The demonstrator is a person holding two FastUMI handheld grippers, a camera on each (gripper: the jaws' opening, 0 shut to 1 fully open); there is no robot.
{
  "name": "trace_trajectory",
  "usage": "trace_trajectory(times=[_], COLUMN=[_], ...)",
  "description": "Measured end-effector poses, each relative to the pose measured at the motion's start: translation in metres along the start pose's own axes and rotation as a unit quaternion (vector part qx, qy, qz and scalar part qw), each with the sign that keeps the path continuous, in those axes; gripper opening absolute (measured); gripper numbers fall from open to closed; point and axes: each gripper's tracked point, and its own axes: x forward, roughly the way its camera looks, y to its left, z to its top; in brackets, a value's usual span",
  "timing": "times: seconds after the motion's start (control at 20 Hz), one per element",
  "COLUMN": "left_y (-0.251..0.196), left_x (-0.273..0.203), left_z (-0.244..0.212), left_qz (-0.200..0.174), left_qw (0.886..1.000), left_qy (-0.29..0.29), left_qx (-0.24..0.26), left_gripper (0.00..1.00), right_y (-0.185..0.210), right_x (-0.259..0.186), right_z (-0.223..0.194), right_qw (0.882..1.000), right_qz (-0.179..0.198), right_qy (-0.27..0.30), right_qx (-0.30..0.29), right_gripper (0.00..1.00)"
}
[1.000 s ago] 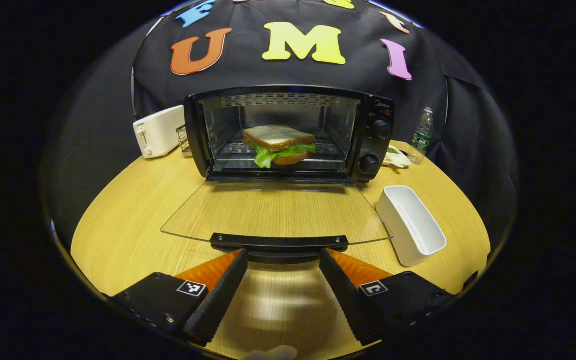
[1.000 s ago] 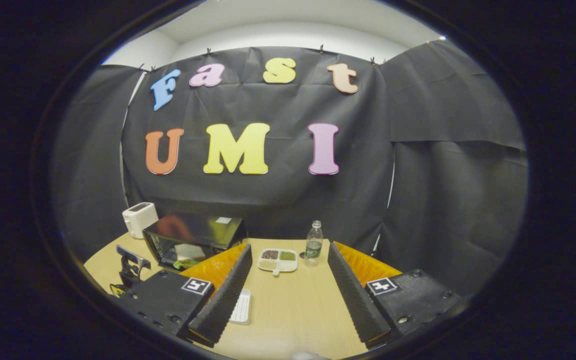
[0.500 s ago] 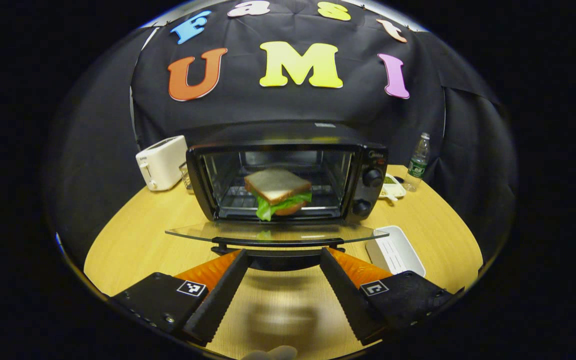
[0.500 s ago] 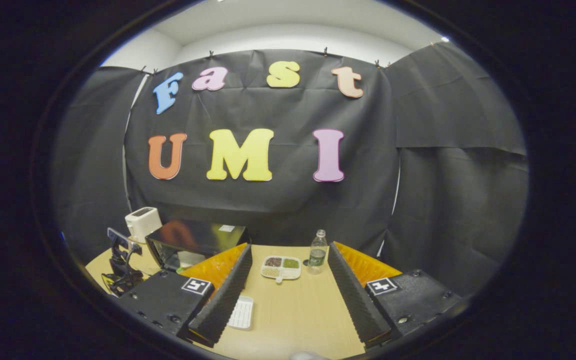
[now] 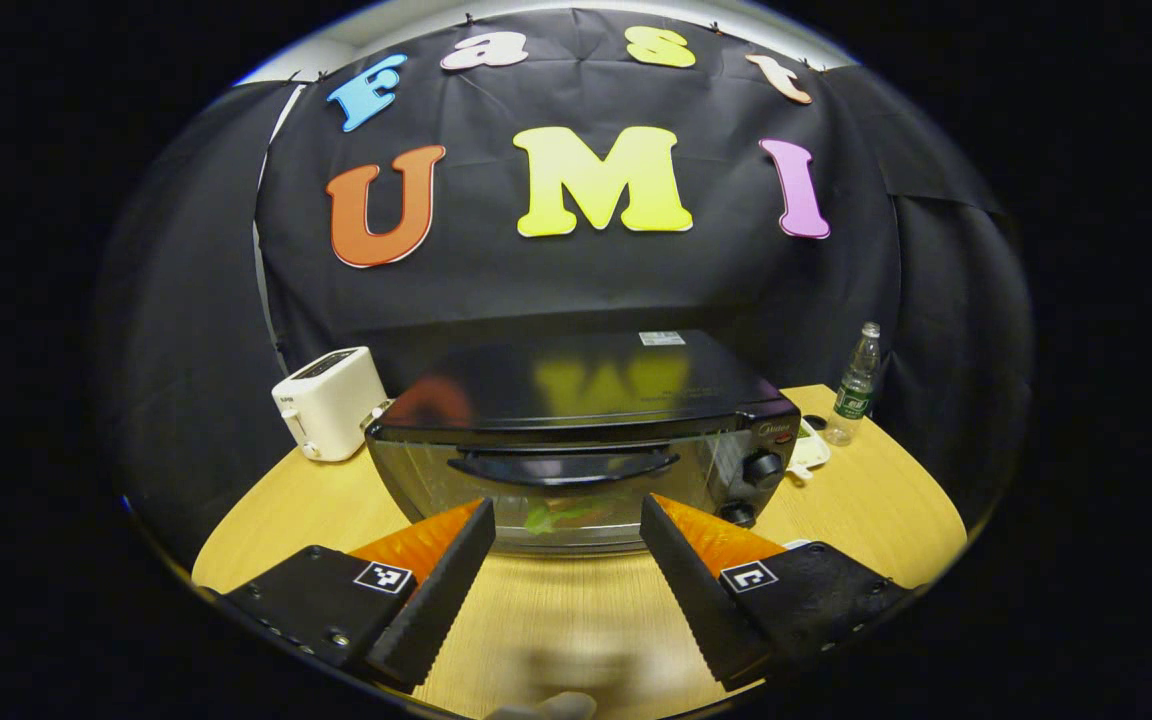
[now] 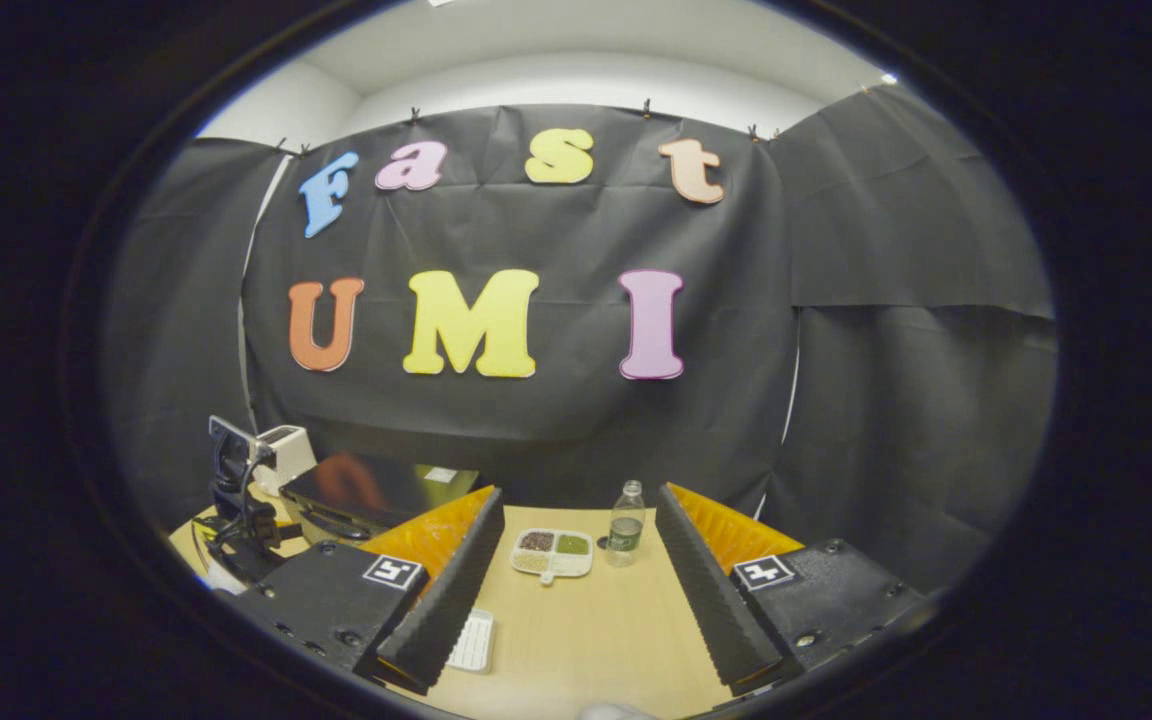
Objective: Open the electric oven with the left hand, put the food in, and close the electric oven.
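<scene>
Black electric oven point(image 5: 576, 395) – glossy top mirroring colours, clear glass door. White plastic toaster point(image 5: 328, 402), smooth, satin sheen. Light wood-grain table point(image 5: 876, 490), smooth with soft glare. Clear plastic water bottle point(image 5: 856, 385) – shiny. Black cloth booth wall point(image 6: 896, 300), matt, creased. White plastic compartment dish point(image 6: 553, 553).

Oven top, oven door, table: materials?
Oven top: glossy black, probably painted metal; it mirrors the wall. Oven door: clear glass, likely; green food shows through, with a black handle, maybe plastic. Table: light wood-grain, smooth, possibly laminate.
</scene>
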Motion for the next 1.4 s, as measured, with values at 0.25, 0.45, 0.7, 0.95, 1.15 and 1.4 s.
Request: trace_trajectory(times=[0.25, 0.45, 0.7, 0.95, 1.15, 1.4], left_y=[0.003, 0.007, 0.026, 0.047, 0.058, 0.070], left_x=[-0.025, -0.064, -0.120, -0.178, -0.215, -0.240], left_z=[0.020, 0.057, 0.109, 0.155, 0.182, 0.201], left_qz=[0.000, -0.007, -0.005, -0.001, -0.006, -0.012], left_qw=[1.000, 0.998, 0.995, 0.989, 0.984, 0.980], left_qy=[-0.023, -0.055, -0.101, -0.145, -0.176, -0.199], left_qx=[0.001, -0.012, -0.015, -0.011, -0.022, -0.024], left_gripper=[0.96, 0.96, 0.96, 0.95, 0.96, 0.95], right_y=[0.008, 0.015, 0.027, 0.039, 0.051, 0.066], right_x=[-0.008, -0.022, -0.045, -0.069, -0.086, -0.099], right_z=[0.009, 0.027, 0.055, 0.071, 0.077, 0.075], right_qw=[1.000, 1.000, 0.999, 0.999, 0.998, 0.999], right_qz=[0.008, 0.008, 0.005, 0.000, -0.006, -0.005], right_qy=[-0.006, -0.020, -0.040, -0.048, -0.053, -0.045], right_qx=[-0.001, -0.005, 0.002, 0.016, 0.016, 0.023], right_gripper=[0.98, 0.97, 0.98, 0.96, 0.97, 0.97])
